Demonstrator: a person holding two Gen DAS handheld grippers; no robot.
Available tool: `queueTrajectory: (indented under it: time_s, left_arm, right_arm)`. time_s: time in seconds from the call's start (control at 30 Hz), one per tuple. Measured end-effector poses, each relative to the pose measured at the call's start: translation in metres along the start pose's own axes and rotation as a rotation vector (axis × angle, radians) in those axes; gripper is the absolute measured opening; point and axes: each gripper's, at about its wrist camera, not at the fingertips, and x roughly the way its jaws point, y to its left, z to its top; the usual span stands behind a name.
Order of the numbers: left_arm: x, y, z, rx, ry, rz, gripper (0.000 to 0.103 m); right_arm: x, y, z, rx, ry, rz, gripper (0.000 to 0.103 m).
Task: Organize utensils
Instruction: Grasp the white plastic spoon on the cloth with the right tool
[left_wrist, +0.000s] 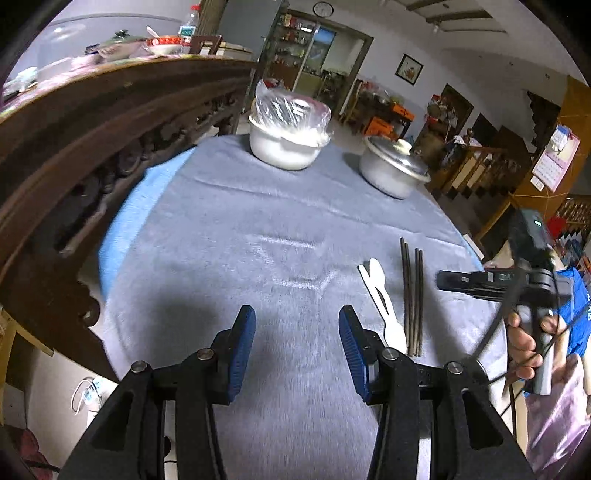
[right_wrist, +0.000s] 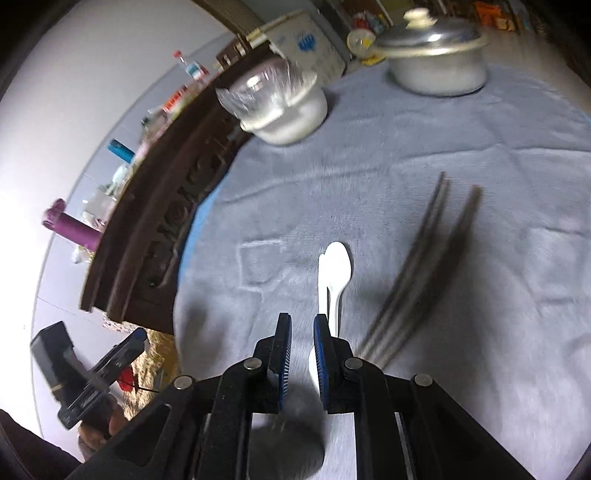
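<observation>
- While both grippers hang over the table (left_wrist: 207, 229), left gripper (left_wrist: 297, 345) jaws spread, empty; right gripper (right_wrist: 302, 356) jaws nearly together, pinching nothing.
- White plastic spoons (right_wrist: 334, 273): two, overlapped on grey cloth (right_wrist: 461, 147), just beside dark chopsticks (left_wrist: 413, 295). Judged light, stiff, slick; take at mid-handle.
- Chopsticks: thin, rigid, likely to roll; pinch across the bundle.
</observation>
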Motion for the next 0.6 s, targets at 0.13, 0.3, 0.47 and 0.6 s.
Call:
queueTrajectory:
  time_s: [0.13,0.3,0.47,0.6]
  left_arm:
    - [0.02,0.001,0.007,-0.007,0.017,-0.001,0.048]
    - [0.043,-0.002,0.012,-0.009,0.037,0.0,0.048]
    - [0.063,-0.006,0.011,0.009,0.066,-0.003,0.048]
    - [0.072,-0.005,0.011,0.008,0.081,-0.004,0.048]
  right_arm:
    - [0.037,-0.008,0.018,0.013,0.063,-0.03,0.016]
    - [0.066,-0.021,0.033,0.04,0.107,-0.067,0.017]
    - [0.082,-0.02,0.04,0.017,0.125,-0.106,0.028]
    - [0.087,-0.015,0.043,-0.018,0.106,-0.116,0.029]
